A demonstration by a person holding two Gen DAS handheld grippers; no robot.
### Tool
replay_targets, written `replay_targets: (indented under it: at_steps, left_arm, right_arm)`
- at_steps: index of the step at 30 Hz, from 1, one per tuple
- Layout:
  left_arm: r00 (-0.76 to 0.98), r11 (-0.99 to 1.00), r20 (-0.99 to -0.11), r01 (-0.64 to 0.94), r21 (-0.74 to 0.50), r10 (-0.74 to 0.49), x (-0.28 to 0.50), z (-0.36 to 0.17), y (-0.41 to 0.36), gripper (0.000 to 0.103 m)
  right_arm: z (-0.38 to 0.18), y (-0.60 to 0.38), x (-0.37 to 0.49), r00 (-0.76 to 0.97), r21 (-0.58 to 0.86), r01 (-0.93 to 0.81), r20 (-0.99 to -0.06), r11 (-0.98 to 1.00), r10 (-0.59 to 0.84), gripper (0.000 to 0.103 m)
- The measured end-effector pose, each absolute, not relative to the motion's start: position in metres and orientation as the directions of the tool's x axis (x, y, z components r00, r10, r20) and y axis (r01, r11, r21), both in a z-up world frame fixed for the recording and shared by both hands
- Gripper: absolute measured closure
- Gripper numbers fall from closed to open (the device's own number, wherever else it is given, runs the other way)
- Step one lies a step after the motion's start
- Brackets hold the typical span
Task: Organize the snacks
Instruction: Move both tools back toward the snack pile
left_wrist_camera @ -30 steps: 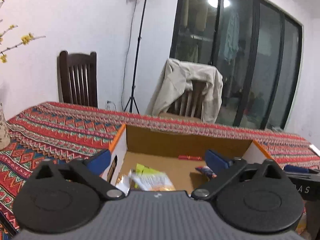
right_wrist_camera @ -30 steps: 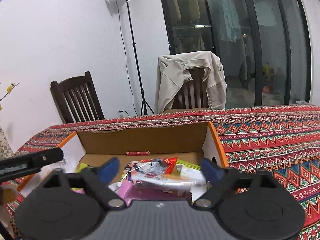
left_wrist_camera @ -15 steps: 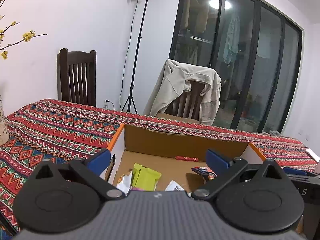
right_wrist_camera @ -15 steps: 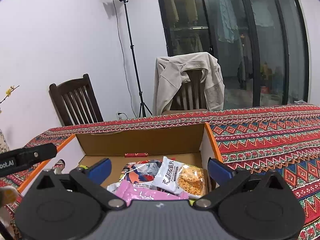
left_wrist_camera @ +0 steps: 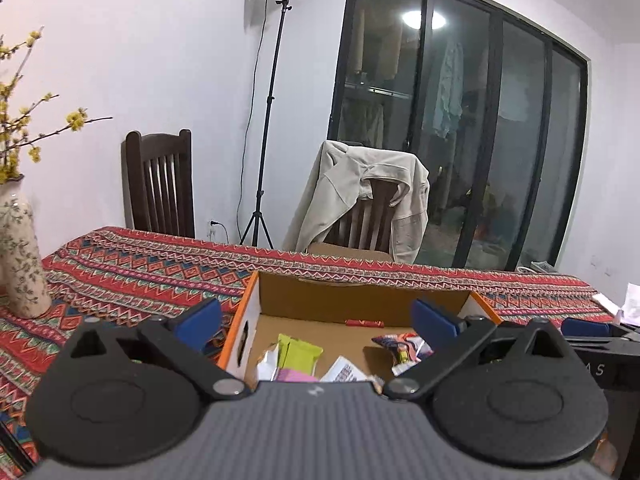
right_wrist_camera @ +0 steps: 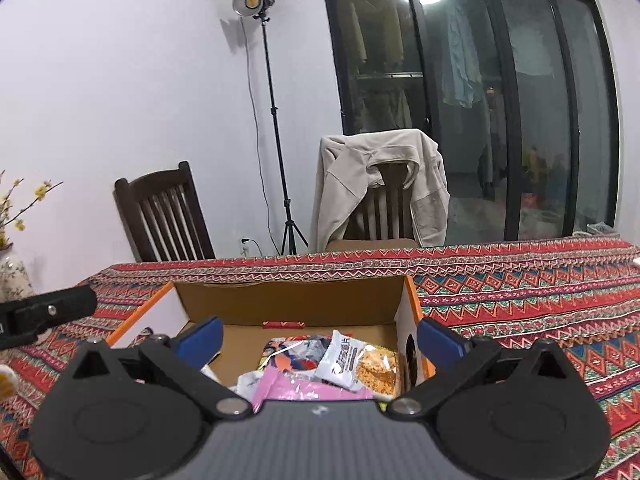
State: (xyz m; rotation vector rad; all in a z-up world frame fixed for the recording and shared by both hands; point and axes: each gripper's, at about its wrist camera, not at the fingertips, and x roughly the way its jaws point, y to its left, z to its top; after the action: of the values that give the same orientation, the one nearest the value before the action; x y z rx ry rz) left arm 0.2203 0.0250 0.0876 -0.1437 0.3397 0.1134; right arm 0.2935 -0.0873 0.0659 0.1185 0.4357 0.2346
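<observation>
Patterned red cloth covers the table [right_wrist_camera: 520, 280] where the cardboard box [right_wrist_camera: 288, 300] sits, its long axis running nine to three. Both my left gripper [left_wrist_camera: 316, 320] and right gripper [right_wrist_camera: 320, 338] hang spread wide and empty above it. Inside, a green packet [left_wrist_camera: 298, 354] points roughly twelve, a noodle packet [right_wrist_camera: 360, 364] perhaps tilted toward one, and a red bar [right_wrist_camera: 283, 324] lies crosswise by the far wall.

Open cardboard box [right_wrist_camera: 280, 300] on table; assorted snack packets [right_wrist_camera: 352, 364] piled inside.
</observation>
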Motion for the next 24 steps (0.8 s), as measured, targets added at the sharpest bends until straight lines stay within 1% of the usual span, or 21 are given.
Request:
replay_targets:
  at_steps: [4, 9, 16, 20, 24]
  left_arm:
    - [0.931, 0.984, -0.356, -0.133, -0.119, 0.082, 0.197, 0.084, 0.029, 0.0]
    - [0.913, 0.981, -0.4, -0.143, -0.128, 0.081, 0.17, 0.073, 0.035, 0.0]
    - [0.894, 0.982, -0.442, -0.147, -0.119, 0.08, 0.126, 0.053, 0.043, 0.0]
    - [0.874, 0.983, -0.48, -0.147, -0.113, 0.075, 0.104, 0.037, 0.048, 0.0]
    - [0.86, 0.983, -0.505, -0.143, -0.115, 0.066, 0.086, 0.023, 0.052, 0.0]
  right_arm:
    - [0.069, -0.089, 0.27, 0.872, 0.162, -0.216, -0.411, 0.963, 0.265, 0.0]
    - [0.066, -0.088, 0.241, 0.858, 0.139, -0.239, -0.433, 0.961, 0.276, 0.0]
    - [0.045, -0.075, 0.2, 0.817, 0.102, -0.289, -0.492, 0.952, 0.3, 0.0]
    - [0.029, -0.061, 0.174, 0.783, 0.088, -0.33, -0.531, 0.94, 0.324, 0.0]
    - [0.014, -0.052, 0.151, 0.747, 0.1, -0.348, -0.572, 0.932, 0.34, 0.0]
